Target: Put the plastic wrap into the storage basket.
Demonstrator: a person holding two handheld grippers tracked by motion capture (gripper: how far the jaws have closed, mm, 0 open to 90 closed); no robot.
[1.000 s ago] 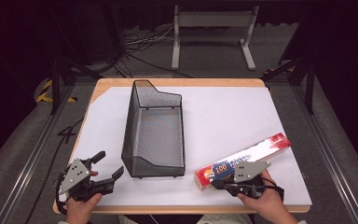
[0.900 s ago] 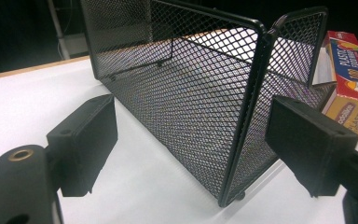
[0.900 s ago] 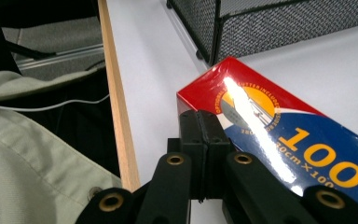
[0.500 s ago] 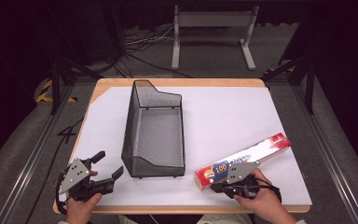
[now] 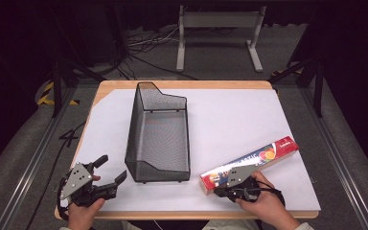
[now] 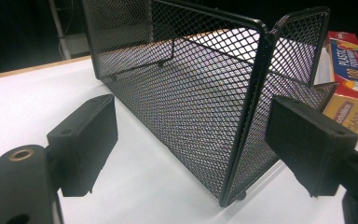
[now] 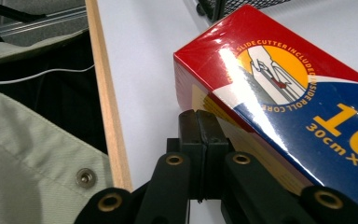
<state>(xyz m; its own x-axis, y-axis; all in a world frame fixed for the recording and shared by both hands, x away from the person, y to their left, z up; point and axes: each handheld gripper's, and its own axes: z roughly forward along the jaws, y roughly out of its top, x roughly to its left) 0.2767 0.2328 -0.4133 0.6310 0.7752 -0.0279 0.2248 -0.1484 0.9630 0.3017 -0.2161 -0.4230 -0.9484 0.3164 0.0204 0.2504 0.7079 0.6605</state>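
Observation:
A black wire-mesh basket (image 5: 158,139) stands left of centre on the white table cover, empty. A long red and blue plastic-wrap box (image 5: 254,160) lies flat at the front right. My left gripper (image 5: 112,168) rests at the front left with its jaws wide open, just short of the basket's (image 6: 191,84) near left corner. In the left gripper view the gripper (image 6: 193,140) frames that corner, with the box (image 6: 349,79) behind. My right gripper (image 5: 220,192) is shut on nothing. Its closed tips (image 7: 198,116) sit against the box's (image 7: 279,93) near side, close to its left end.
The wooden table edge (image 7: 105,93) runs just in front of my right gripper, with a person's light clothing below it. White table surface (image 5: 230,120) lies open right of the basket and behind the box. A metal stand (image 5: 218,33) is on the floor beyond the table.
My right gripper has slid a little to the left along the box's near side. The left gripper, the basket and the box have not moved.

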